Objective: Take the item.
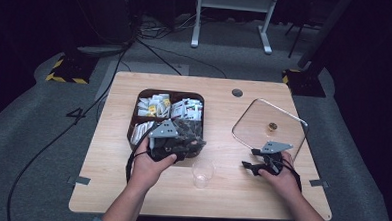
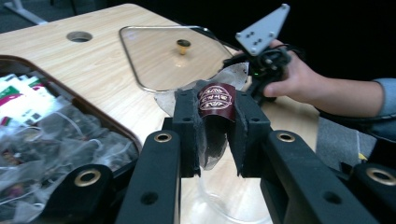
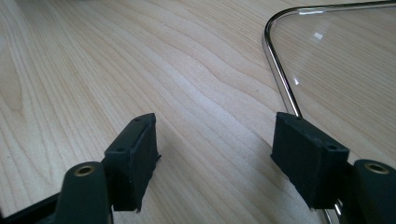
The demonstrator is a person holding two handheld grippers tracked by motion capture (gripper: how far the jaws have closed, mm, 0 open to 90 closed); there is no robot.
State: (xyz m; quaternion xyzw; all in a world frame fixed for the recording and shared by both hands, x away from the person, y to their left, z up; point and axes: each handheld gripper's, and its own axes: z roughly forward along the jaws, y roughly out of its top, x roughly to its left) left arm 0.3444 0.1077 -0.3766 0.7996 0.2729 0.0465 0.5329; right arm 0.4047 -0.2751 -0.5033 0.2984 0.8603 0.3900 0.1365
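The left gripper (image 2: 214,135) fills the foreground of the left gripper view, its two black jaws closed on a sachet (image 2: 212,116). The sachet is a clear packet with a dark red label, pinched upright between the pads. Directly below the jaws in this view is the rim of a clear cup (image 2: 224,205).

The high view shows the same gripper (image 1: 175,142) at the near edge of the tray (image 1: 170,93), with the sachet hanging over that edge. The cup (image 1: 202,173) stands on the table (image 1: 107,151) just in front of the tray, apart from the gripper. The label on the sachet is not legible from above; the left gripper view alone resolves it.

The tray is dark and divided into compartments. White packets fill the far compartments, and clear bags (image 2: 51,140) of the sachet's kind fill the near one.

The right gripper (image 1: 262,161) rests low over the table at the near corner of a glass lid (image 1: 271,125). The right gripper view shows its jaws standing well apart with nothing between them, only bare wood. The lid's metal rim (image 3: 280,74) runs beside the right-hand jaw in that view. The left gripper view shows the lid's brass knob (image 2: 183,45) and the person's right hand (image 2: 299,79) around the right gripper.
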